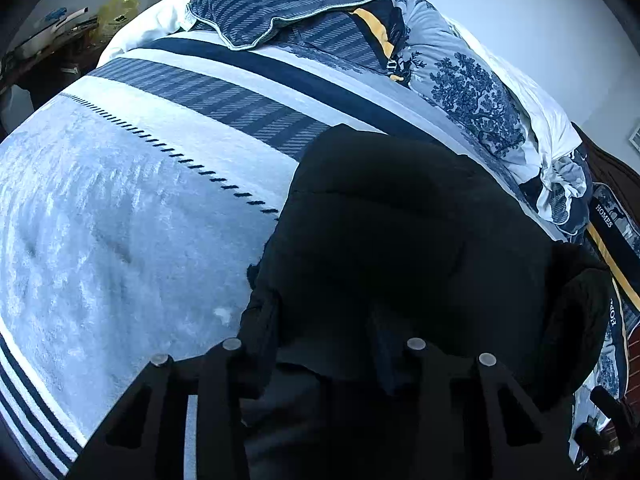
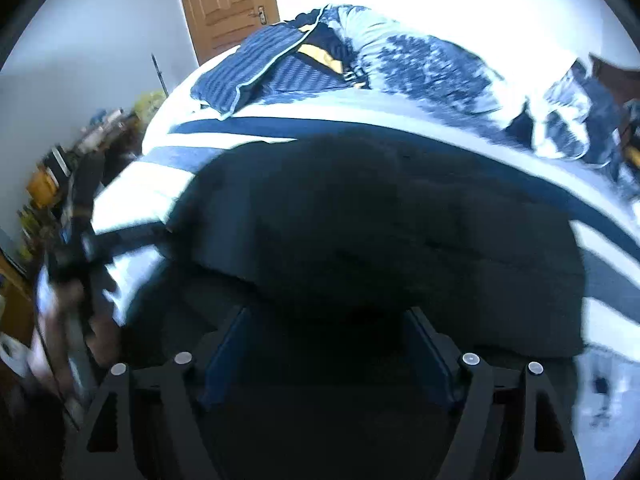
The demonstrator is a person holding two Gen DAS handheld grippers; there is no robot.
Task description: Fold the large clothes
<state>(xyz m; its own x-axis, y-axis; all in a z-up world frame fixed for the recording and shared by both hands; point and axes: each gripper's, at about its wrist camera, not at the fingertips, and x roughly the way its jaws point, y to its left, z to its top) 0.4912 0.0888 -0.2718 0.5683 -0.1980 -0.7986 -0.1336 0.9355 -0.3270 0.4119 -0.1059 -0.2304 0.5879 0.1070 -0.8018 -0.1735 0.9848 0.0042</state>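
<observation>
While the black garment [image 1: 400, 240] lies bunched on the striped bedspread [image 1: 120, 220] near its pillow [image 1: 276, 8] end, the left gripper [image 1: 324, 364] presses into the cloth. Whether its fingers clench cannot be told. The right gripper [image 2: 326, 344] is spread, cloth between its fingers.

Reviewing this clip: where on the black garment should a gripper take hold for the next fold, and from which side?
Probably the near hem of the black garment, from the bed's near side. It lies in a thick bundle on the striped bedspread, its left edge free. Both grippers' fingertips are hidden by the cloth, so any present hold is unclear.
</observation>
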